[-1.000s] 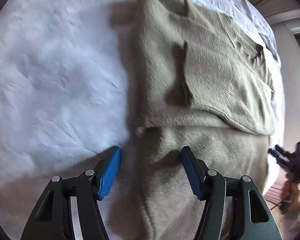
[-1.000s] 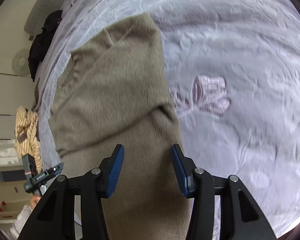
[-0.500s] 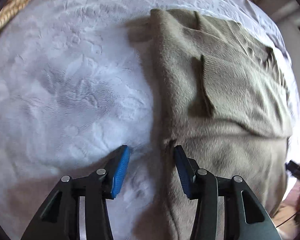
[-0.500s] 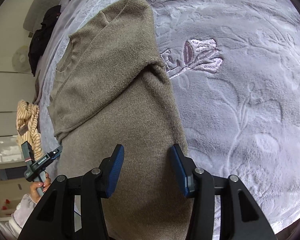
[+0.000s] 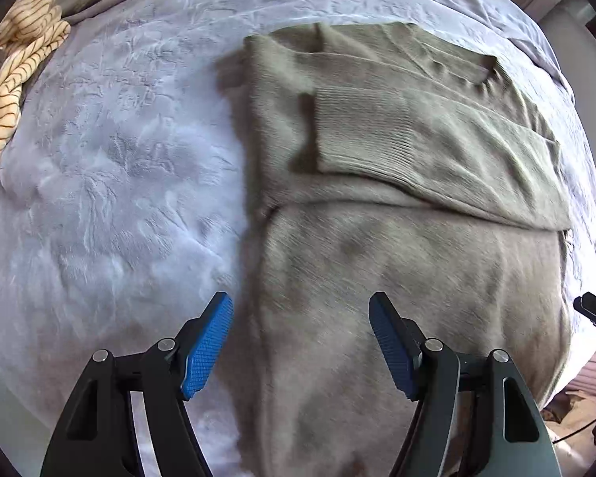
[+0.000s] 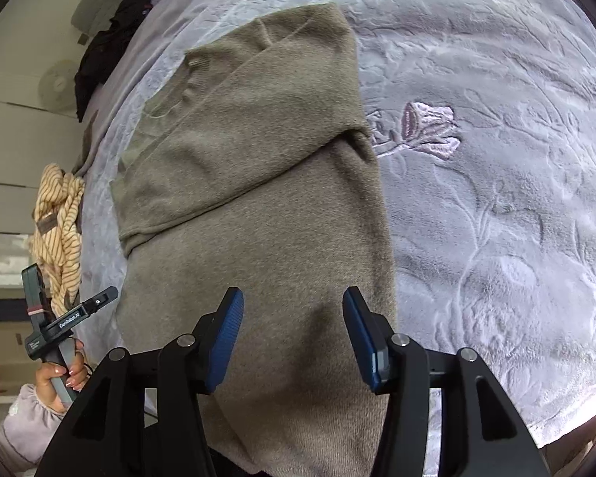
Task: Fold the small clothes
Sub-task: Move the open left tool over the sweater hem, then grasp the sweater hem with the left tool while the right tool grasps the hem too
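While pointing down, left hand-held gripper opens above sweater.

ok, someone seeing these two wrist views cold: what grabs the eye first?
The olive knit sweater dominates, lying on the pale embossed blanket with both sleeves folded across its chest. The blue-padded left gripper and right gripper hang above its lower part, jaws opening, nothing pinched. Next, the embroidered flower right of the sweater and a striped yellow garment at the blanket's far-left edge.
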Available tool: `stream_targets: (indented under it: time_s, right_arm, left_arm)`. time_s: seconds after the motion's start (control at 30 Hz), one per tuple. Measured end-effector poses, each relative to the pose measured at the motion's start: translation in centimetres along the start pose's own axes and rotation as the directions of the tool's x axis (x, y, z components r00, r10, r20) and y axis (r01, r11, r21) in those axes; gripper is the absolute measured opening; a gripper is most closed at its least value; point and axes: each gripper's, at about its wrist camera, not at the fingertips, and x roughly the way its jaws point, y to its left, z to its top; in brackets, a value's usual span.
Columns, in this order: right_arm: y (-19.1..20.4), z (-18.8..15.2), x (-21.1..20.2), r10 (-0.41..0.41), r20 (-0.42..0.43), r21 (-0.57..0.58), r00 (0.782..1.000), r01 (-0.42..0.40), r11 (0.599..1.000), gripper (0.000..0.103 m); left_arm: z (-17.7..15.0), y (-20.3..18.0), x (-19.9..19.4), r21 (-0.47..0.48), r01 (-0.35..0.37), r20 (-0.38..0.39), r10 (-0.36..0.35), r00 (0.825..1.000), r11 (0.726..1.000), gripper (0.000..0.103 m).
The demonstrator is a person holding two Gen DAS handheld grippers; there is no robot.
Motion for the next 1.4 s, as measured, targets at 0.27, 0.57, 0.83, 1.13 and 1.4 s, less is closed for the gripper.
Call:
stream_targets:
  time_s: [0.27,0.57,0.83,1.13,1.4]
  right_arm:
    - [1.3,-0.1,-0.5,0.023,-0.047,-0.129,0.999,-0.029,0.991,0.068]
    - [1.0,-1.1,0.5,0.055,-0.131,-0.175,0.990,-0.078,0.981,0.068]
    - [0.8,-3.3,0.6,0.073,-0.129,-0.156,0.989,-0.093,0.983,0.068]
    - [-0.6,-8.8,0.1,0.061,-0.064,-0.119,0.996,-0.069,0.991,0.068]
    - [-3.2,-15.4,0.6,0.109,-0.081,-0.056,0.991,-0.113,0.992,0.068]
  left_arm:
    - [-1.6,-6.9,-0.8,0.011,-0.040,0.009,0.040,0.999,0.999,0.072]
    - [-5.6,-7.5,-1.6,-0.047,-0.048,-0.018,0.047,0.999,0.998,0.072]
    - [-8.0,-7.8,-1.8,-0.011,-0.045,-0.034,0.045,0.998,0.999,0.072]
    - [-12.6,-4.9,-0.6,0.014,0.004,-0.047,-0.004,0.999,1.000,0.072]
    - [-18.2,-0.1,0.1,-0.030,0.109,-0.062,-0.110,0.992,0.994,0.072]
